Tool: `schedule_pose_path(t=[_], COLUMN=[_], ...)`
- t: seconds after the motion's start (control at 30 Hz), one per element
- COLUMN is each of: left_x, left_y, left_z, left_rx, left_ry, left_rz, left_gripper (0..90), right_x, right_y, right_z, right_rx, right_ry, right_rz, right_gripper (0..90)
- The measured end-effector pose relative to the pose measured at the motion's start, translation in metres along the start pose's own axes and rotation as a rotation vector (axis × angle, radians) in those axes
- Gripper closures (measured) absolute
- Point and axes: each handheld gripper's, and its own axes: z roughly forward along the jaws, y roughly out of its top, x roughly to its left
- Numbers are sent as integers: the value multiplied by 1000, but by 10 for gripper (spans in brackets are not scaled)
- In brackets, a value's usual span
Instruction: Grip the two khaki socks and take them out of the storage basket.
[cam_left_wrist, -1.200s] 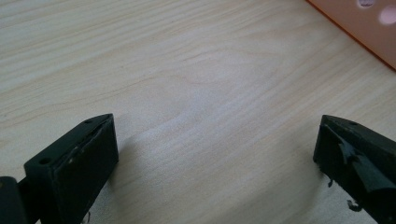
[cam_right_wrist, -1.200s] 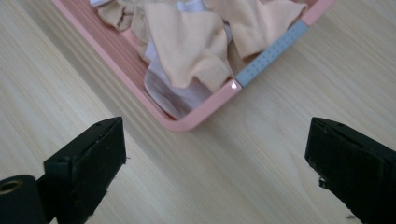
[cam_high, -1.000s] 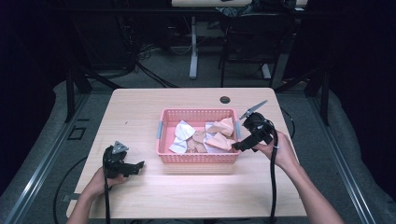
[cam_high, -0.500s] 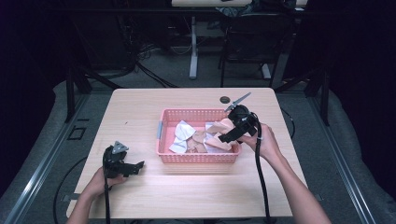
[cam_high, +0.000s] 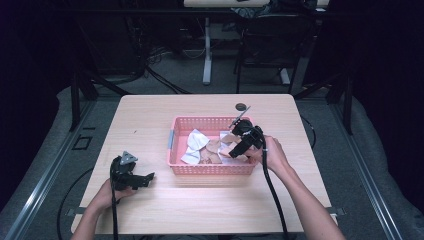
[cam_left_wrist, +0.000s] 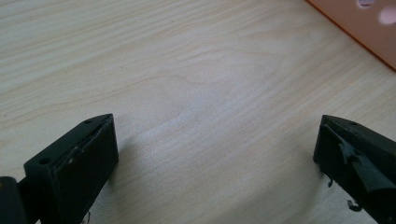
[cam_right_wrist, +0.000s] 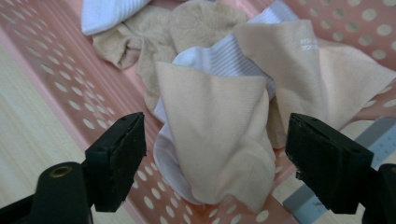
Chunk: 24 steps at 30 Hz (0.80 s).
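Note:
A pink perforated basket sits mid-table with several white and beige socks in it. My right gripper hangs over its right end, tilted down into it. In the right gripper view a peach sock lies over a white one, between the jaws of my right gripper. Those jaws have just been closing, and the pads stand clear of the sock on both sides. My left gripper rests on the table at the front left. It is open over bare wood, with the basket's corner ahead.
A small dark round object lies on the table behind the basket. A tan fuzzy sock and a white sock lie toward the basket's middle. Bare tabletop spreads left of the basket. Chairs and cables stand beyond the far edge.
My right gripper has moved left and down from the basket's right rim to over the socks inside. The left gripper has kept still.

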Motion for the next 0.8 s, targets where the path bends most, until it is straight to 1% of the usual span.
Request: schedule_pose_path(t=[0.03,0.07,0.1,0.13,0.17,0.23,0.27,0.3,0.37,0.4,0.43,0.47,0.5,0.53,0.57,0.6,0.63,0.67,0.73,0.77,0.8], left_x=[0,0,0,0,0,0,0,0,0,0,0,0,0,0,0,0,0,0,0,0,0], left_y=[0,0,0,0,0,0,0,0,0,0,0,0,0,0,0,0,0,0,0,0,0], left_z=[0,0,0,0,0,0,0,0,0,0,0,0,0,0,0,0,0,0,0,0,0], left_rx=[0,0,0,0,0,1,1,1,0,1,1,1,0,1,1,0,0,0,0,0,0], left_ry=[0,0,0,0,0,0,0,0,0,0,0,0,0,0,0,0,0,0,0,0,0], left_rz=[0,0,0,0,0,0,0,0,0,0,0,0,0,0,0,0,0,0,0,0,0], left_gripper=[0,0,0,0,0,0,0,0,0,0,0,0,0,0,0,0,0,0,0,0,0], right_x=[-1,-1,-2,-3,-3,-4,-3,-4,-4,-4,-5,-5,-5,-6,-8,-8,-8,-8,-9,-9,-10], right_y=[2,2,2,3,3,4,4,6,7,8,8,8,8,8,7,7,7,6,6,5,5], right_z=[2,2,5,13,16,19,22,25,27,30,35,35,37,37,37,38,38,39,39,40,39], right_rx=[19,19,24,43,50,58,61,71,71,79,100,100,102,111,108,102,102,106,109,100,104], right_ry=[-12,-12,-10,-5,1,1,1,-2,-3,-14,-18,-18,-23,-18,1,1,1,-3,10,14,18], right_rz=[-6,-6,5,16,24,22,39,35,41,48,61,61,69,67,75,80,80,77,81,79,74], right_gripper=[223,223,230,247,250,255,264,272,286,314,378,378,408,454,521,568,568,623,734,772,804])
